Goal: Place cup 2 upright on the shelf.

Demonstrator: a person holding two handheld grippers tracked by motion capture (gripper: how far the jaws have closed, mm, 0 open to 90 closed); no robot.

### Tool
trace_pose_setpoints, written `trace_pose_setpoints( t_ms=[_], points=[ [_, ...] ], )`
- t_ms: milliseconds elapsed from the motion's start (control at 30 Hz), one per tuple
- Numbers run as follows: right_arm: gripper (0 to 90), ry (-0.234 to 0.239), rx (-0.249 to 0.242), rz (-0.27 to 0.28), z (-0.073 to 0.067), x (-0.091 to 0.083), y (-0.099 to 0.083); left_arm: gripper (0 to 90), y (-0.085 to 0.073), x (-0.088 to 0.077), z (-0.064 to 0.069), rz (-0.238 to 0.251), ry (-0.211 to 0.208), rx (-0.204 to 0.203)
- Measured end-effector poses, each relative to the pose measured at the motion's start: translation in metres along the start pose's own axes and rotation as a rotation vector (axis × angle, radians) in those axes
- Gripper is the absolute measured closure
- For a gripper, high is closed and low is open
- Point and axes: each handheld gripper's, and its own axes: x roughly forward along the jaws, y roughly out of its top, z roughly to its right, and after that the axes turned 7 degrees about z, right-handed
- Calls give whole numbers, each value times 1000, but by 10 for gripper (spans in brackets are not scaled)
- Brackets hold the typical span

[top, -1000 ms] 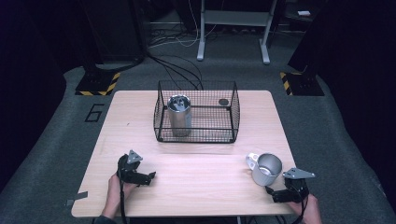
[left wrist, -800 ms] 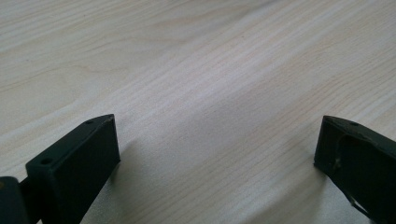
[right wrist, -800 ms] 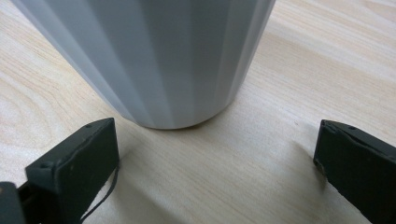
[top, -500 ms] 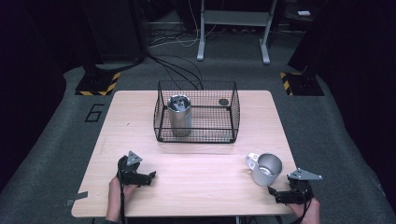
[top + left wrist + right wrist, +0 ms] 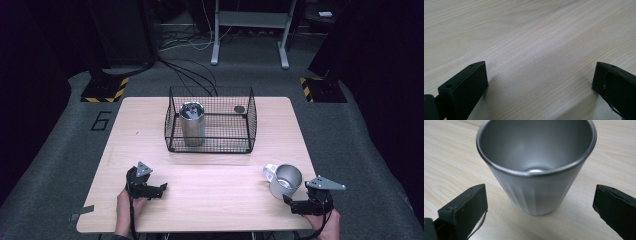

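With its jaws wide, the right gripper (image 5: 292, 204) sits just beside the steel cup (image 5: 285, 180) (empty, upright), so an off-centre closure could tip it.

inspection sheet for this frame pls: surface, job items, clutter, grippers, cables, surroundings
Surface: pale wood table, bare near the left gripper.
Job's things: steel mug upright, empty, at front right, handle toward table centre.
Clutter: wire basket at the back, holding a steel can and a small dark disc.
Grippers: left gripper open, low over the table; right gripper open, jaws either side of the mug, not touching.
Cables: several on the floor behind the table.
Surroundings: grey carpet, hazard-striped bases, white stand.
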Motion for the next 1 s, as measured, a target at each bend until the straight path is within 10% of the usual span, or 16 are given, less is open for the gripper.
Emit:
trace_pose_setpoints(
  t_ms=[1000],
  points=[
    [41,-38,-63,35,-11,22,36,1,0,0,0,0,1,0]
  ],
)
